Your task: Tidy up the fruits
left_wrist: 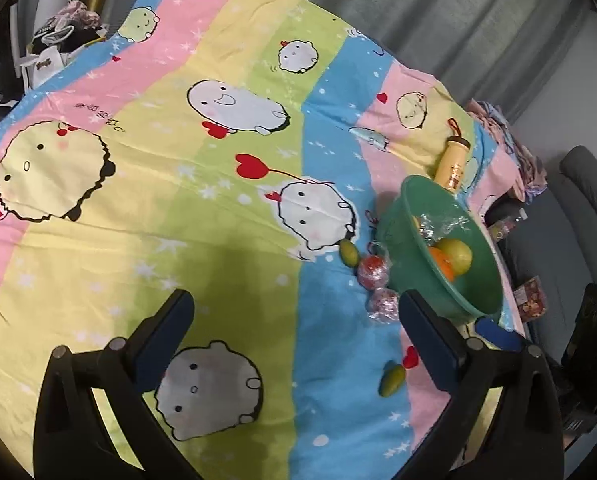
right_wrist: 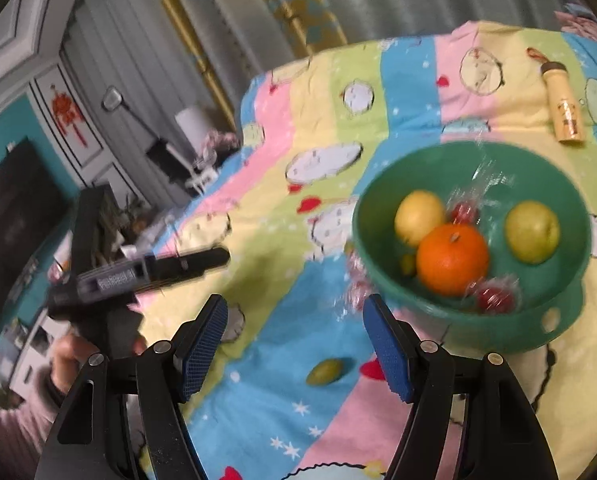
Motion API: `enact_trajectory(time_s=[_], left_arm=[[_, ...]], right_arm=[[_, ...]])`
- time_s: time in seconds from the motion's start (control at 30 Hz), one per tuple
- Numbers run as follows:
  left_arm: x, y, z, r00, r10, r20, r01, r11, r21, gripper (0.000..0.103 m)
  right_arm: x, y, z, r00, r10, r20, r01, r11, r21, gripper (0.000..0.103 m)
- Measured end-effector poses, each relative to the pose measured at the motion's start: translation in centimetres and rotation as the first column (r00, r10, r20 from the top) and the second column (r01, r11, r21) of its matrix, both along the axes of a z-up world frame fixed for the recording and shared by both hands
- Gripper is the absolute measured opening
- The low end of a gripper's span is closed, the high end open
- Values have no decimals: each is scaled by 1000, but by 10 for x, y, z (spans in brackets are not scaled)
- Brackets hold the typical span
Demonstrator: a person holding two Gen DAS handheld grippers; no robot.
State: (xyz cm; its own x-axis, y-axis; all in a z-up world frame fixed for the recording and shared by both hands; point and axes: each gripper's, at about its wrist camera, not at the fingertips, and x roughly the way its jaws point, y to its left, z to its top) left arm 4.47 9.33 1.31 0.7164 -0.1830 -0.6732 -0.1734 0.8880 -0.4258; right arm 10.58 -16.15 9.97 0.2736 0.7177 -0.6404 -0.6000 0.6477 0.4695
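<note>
A green bowl [right_wrist: 554, 184] stands on the cartoon-print cloth. It holds an orange [right_wrist: 452, 260], two yellow-green fruits [right_wrist: 532, 230], a small green fruit and wrapped red fruits [right_wrist: 494, 298]. The bowl also shows in the left wrist view [left_wrist: 414, 208]. Beside it on the cloth lie two wrapped red fruits [left_wrist: 372, 270] and two small green mangoes [left_wrist: 348, 254] [left_wrist: 392, 378]. My left gripper [left_wrist: 294, 316] is open and empty above the cloth. My right gripper [right_wrist: 296, 320] is open and empty, left of the bowl, above one green mango [right_wrist: 324, 372].
A cream bottle [left_wrist: 452, 164] lies on the cloth behind the bowl. The left gripper's body [right_wrist: 138, 276] shows at the left of the right wrist view. A grey sofa [left_wrist: 578, 208] stands past the table's right edge. Bags and clutter [left_wrist: 62, 48] sit at the far left corner.
</note>
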Motion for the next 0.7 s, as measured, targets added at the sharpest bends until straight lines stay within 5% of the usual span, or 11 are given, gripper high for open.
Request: enact_trajectory(time_s=[0.23,0.7], left_arm=[[2,-5,-11,999,1,-33,2,996,88,103],[5,-1,-22,997,8,-79,-1,996,93,103]], right_arm=[[4,20,-35,999,-12,-43,8,995,-104,71],[-7,34,-46,997,68,-45,-77,967,-244,71]])
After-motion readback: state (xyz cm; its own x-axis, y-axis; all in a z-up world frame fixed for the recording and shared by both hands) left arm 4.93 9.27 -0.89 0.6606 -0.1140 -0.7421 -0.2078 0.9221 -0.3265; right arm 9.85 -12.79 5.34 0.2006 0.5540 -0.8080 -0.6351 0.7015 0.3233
